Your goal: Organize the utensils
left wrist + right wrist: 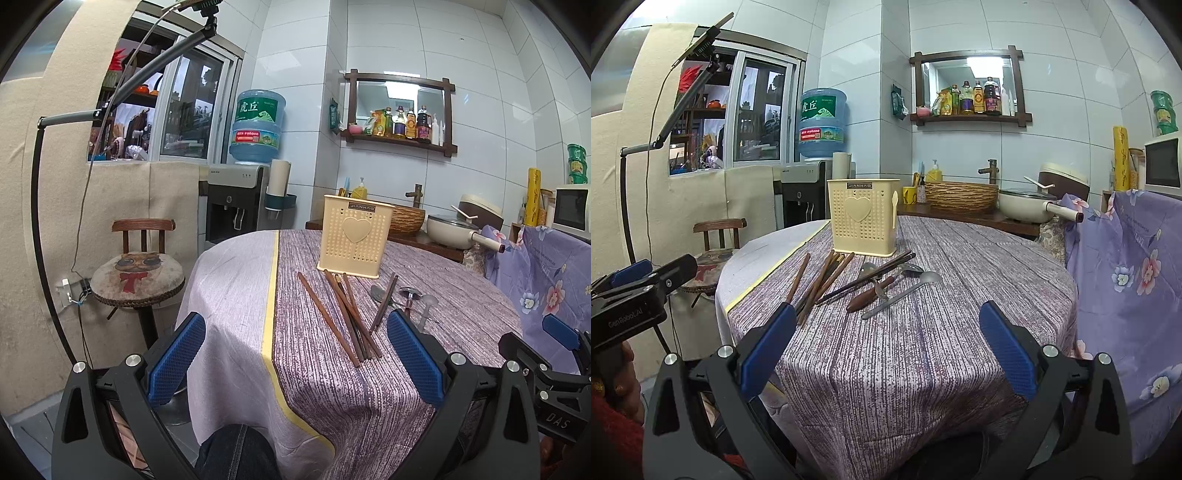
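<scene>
Right wrist: fingers [1008, 350] apart, empty.

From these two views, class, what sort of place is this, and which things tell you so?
Most likely a home kitchen with a dining table. A shelf of sauce bottles hangs on the tiled wall, a microwave and pan sit on the counter, and a water dispenser stands in the corner.

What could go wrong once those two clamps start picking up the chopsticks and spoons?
The brown chopsticks lie crossed in a loose pile, so closing on one might drag or roll its neighbours. The metal spoon lies flat on the cloth, which may bunch up under the fingers. The cream holder looks light, so a poke from a utensil could tip it. Both the left gripper and the right gripper are open and empty.
</scene>
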